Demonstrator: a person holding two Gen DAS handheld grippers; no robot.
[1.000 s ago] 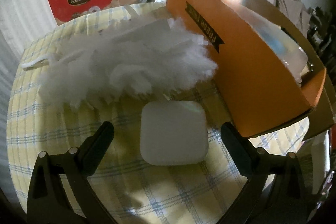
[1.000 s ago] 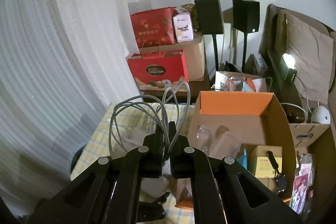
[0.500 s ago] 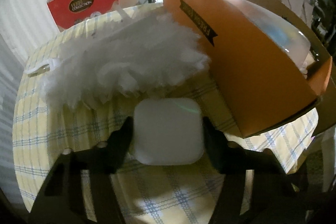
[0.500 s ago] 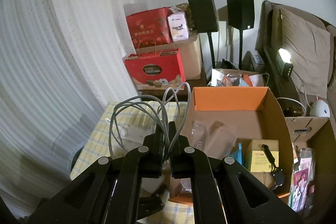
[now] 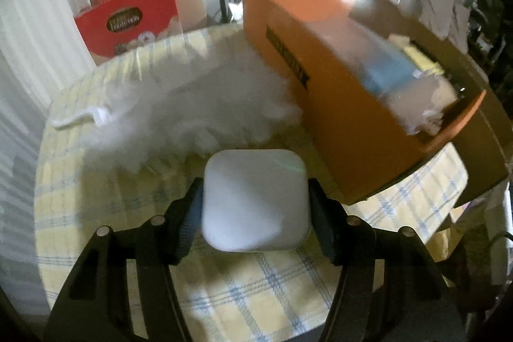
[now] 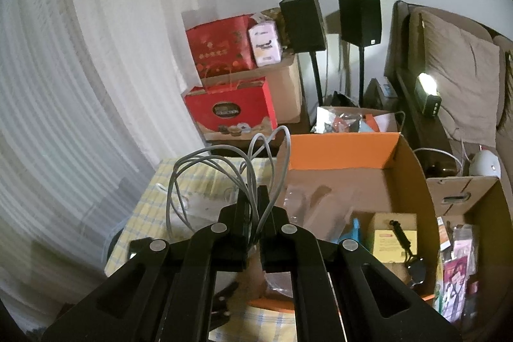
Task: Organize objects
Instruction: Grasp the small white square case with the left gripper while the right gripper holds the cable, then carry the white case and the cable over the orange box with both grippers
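Right now the left gripper (image 5: 255,207) is clamped on a white rounded-square case (image 5: 255,197), one pad pressed to each of its flat sides, which gives the case no room to twist. It looks raised just clear of the checked tablecloth (image 5: 250,294), though the blur makes that hard to confirm. Just ahead of the fingers lies a fluffy white duster (image 5: 192,114), its plastic handle (image 5: 80,117) pointing off to the left. Ahead and to the right stands the orange cardboard box (image 5: 336,104), open at the top with things already inside, and that is probably where the case belongs. The duster sits partly against the box's near wall, so a straight push forward would drag through it; lifting first makes sense.

The right gripper (image 6: 253,213) is pressed together on a loose coil of grey cable (image 6: 224,169), the loops standing up above the fingertips. Pinching the bundle where the strands cross keeps the coil from springing apart. It hangs above the near edge of the same box (image 6: 410,169), whose open interior lies ahead and to the right, holding a small yellow carton (image 6: 384,241) and some clear packaging (image 6: 307,197). Both hands are loaded, so I judge the box to be the shared target.
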